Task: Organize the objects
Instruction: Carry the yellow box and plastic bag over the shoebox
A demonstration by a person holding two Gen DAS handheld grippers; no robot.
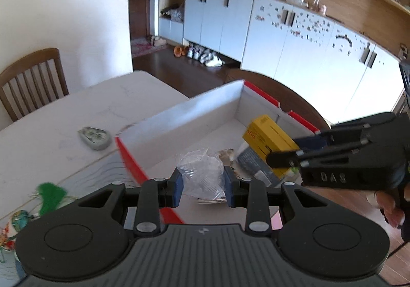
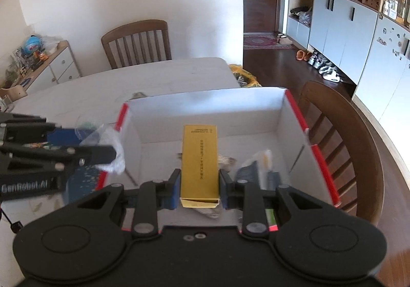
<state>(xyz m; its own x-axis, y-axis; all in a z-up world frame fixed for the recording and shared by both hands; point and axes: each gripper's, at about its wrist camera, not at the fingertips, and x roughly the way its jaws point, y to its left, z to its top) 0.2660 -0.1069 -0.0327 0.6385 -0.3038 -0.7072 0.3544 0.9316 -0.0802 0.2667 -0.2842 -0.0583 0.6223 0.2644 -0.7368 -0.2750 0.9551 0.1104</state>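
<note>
Right wrist: right gripper clamps yellow box, left gripper clamps plastic bag; lower both inside red box w/o hitting walls, then release.

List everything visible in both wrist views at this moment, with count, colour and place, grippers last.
Cardboard box: 1, white inside with red rim, open on the table.
Yellow carton: 1, yellow, held over the box.
Clear plastic bag: 1, transparent, held above the box's near edge.
Dark packets: count unclear, grey-blue, on the box floor at right.
Grey oval item: 1, grey-green, on the table left of the box.
Table: 1, white.
Chairs: 2, brown wood, far side and right side.
Left gripper: 1, black with blue pads, gripping the bag.
Right gripper: 1, black with blue pads, gripping the carton.
</note>
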